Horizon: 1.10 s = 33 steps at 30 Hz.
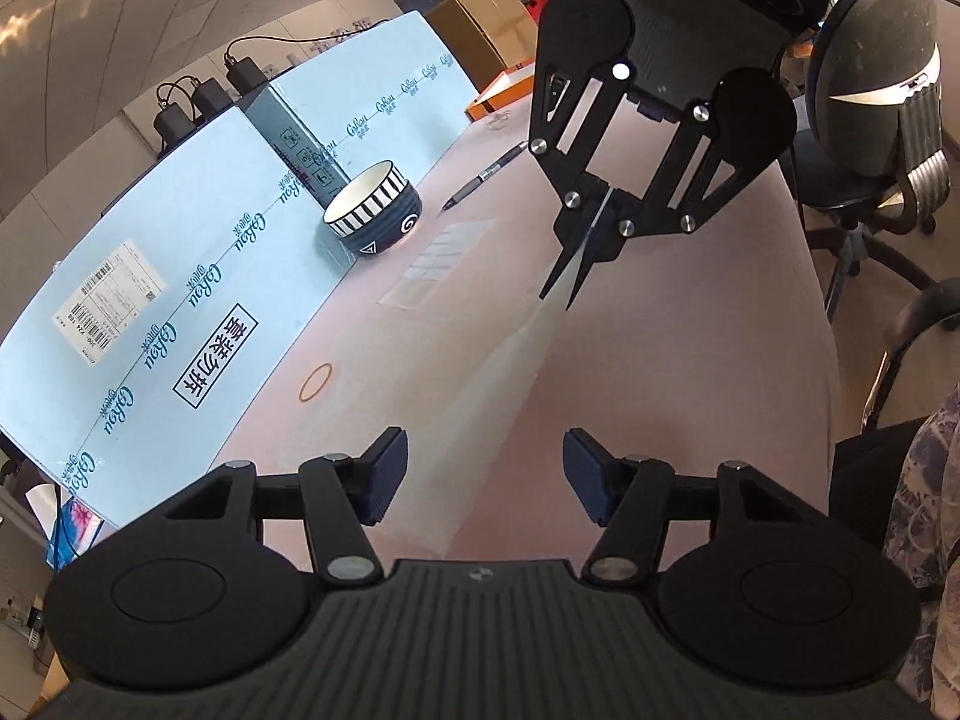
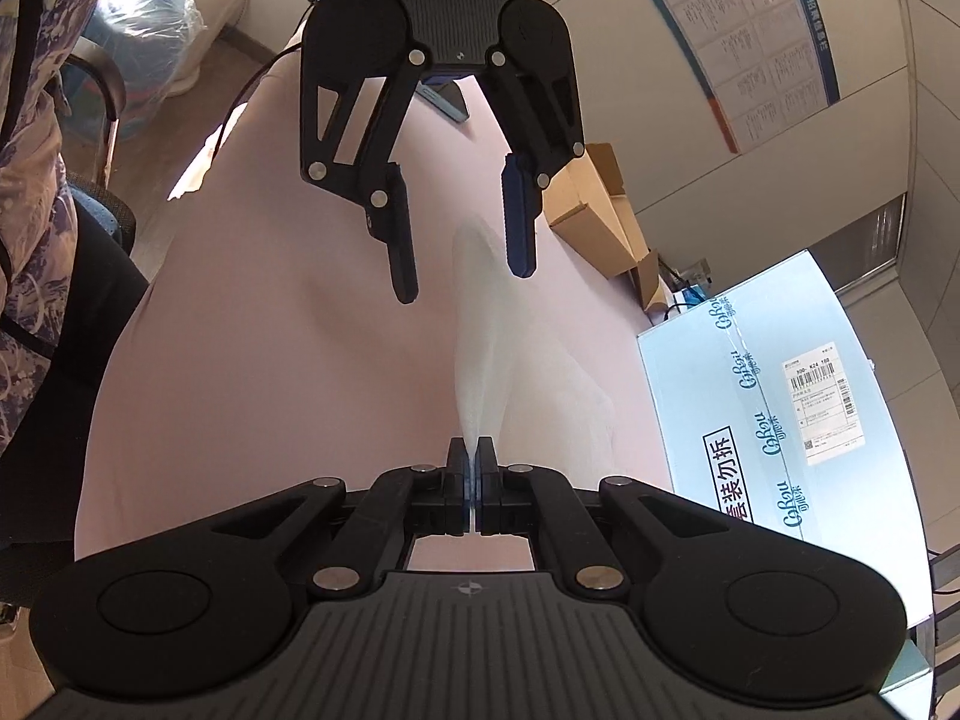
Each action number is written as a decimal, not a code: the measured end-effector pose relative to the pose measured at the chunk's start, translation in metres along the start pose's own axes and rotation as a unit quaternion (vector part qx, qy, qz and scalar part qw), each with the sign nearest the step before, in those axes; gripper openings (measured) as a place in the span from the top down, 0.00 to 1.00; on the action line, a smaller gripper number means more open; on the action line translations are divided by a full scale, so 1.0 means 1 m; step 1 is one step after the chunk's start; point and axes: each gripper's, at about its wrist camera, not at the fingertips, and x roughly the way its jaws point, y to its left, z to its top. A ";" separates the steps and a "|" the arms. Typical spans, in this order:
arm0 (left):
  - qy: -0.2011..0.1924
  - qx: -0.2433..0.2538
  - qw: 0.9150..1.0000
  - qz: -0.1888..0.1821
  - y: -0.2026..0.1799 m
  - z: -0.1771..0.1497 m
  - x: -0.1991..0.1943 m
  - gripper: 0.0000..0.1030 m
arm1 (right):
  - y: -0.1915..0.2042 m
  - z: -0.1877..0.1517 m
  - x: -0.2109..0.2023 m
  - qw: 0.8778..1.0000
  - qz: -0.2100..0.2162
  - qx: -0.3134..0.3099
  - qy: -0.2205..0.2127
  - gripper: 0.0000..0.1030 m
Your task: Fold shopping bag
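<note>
A thin translucent white shopping bag (image 2: 480, 360) lies stretched over the pink table (image 2: 270, 360). My right gripper (image 2: 474, 450) is shut on one end of it and lifts that end into a raised ridge. In the left wrist view the right gripper (image 1: 558, 294) pinches the film, and the bag (image 1: 504, 372) runs from it toward my left gripper (image 1: 486, 474). The left gripper (image 2: 463, 285) is open. The bag's far tip sits in the gap between its fingers, and neither pad presses on it.
A striped dark bowl (image 1: 375, 207), a pen (image 1: 486, 174), a clear plastic sheet (image 1: 444, 261) and a rubber band (image 1: 316, 383) lie on the table. A light blue carton (image 1: 150, 312) lines one side. An office chair (image 1: 870, 120) stands past the table's edge. Cardboard boxes (image 2: 600, 210) sit beyond.
</note>
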 end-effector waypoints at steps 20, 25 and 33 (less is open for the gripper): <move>0.122 -0.135 0.973 -0.140 0.015 -0.012 -0.033 0.99 | -0.021 0.015 -0.019 0.976 0.133 0.155 -0.073 0.99; 0.139 -0.181 0.957 -0.177 0.023 -0.024 -0.040 0.96 | -0.043 0.007 -0.003 0.945 0.202 0.244 -0.080 0.99; 0.151 -0.247 0.932 -0.219 0.057 -0.044 -0.028 0.95 | -0.070 -0.019 0.037 0.880 0.266 0.383 -0.087 0.98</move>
